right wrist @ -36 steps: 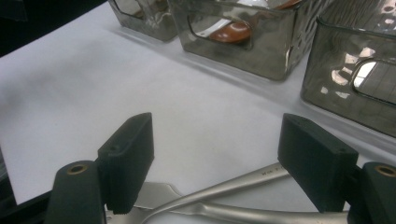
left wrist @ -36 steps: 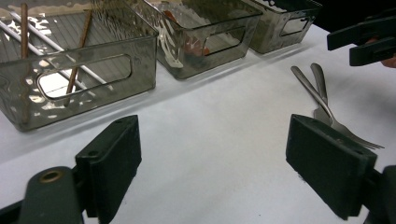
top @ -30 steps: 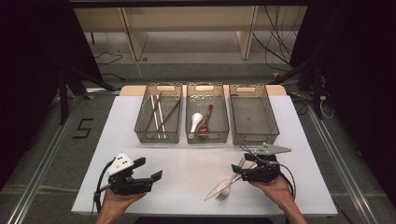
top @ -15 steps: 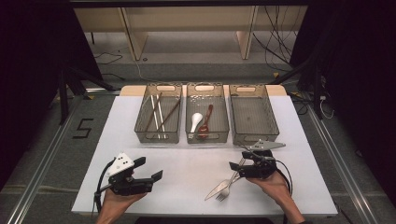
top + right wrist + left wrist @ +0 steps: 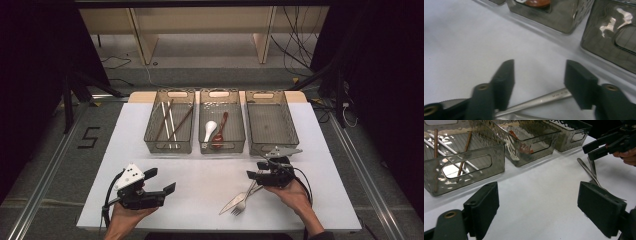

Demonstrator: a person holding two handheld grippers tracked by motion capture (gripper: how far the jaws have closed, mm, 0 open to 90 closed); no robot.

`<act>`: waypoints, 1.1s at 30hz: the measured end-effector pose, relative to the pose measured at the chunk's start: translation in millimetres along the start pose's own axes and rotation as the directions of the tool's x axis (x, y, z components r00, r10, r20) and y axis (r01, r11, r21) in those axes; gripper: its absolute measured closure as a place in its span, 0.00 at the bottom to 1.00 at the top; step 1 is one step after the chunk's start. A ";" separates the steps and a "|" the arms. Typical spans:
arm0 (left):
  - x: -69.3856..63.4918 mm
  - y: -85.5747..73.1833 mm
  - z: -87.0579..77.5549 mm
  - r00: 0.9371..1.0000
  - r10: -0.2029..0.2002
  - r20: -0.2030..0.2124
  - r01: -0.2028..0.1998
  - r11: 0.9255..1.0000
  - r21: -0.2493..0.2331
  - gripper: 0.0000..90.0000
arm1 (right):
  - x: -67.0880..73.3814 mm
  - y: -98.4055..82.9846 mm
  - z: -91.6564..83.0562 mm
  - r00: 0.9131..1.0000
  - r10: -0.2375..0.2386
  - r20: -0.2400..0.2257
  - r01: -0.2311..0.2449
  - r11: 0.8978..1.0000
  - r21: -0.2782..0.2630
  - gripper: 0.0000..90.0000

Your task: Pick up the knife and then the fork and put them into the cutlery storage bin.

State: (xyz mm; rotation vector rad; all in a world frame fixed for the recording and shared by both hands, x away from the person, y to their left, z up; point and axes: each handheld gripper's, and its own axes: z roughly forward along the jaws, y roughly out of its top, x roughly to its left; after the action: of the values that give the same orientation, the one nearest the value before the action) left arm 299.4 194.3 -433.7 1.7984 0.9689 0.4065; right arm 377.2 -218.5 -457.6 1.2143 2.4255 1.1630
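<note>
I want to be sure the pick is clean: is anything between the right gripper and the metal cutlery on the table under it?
Nothing visible. The right gripper, whose jaws have just been closing, sits directly over the knife handle; the fork lies alongside, touching the knife.

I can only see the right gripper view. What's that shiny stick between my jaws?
Observer: A handle. From the high view, a fork and a knife lie together there. The right gripper has just been closing its jaws around the handle, not pinching yet.
Operator: What's in the trays?
Observer: The left tray holds chopsticks; the middle tray holds spoons.
Operator: Where's my other gripper?
Observer: The left gripper is open near the table's front left, holding nothing.
</note>
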 end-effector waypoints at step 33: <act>-0.4 -3.1 1.4 1.000 -0.004 0.002 0.004 1.000 0.001 0.19 | -4.1 1.0 29.3 0.994 -0.093 0.051 0.082 0.980 0.184 1.00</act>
State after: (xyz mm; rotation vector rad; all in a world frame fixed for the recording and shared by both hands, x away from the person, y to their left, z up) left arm 298.7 193.6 -437.0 1.7978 0.9710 0.4017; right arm 394.4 -204.6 -477.3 1.1582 2.5577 0.8859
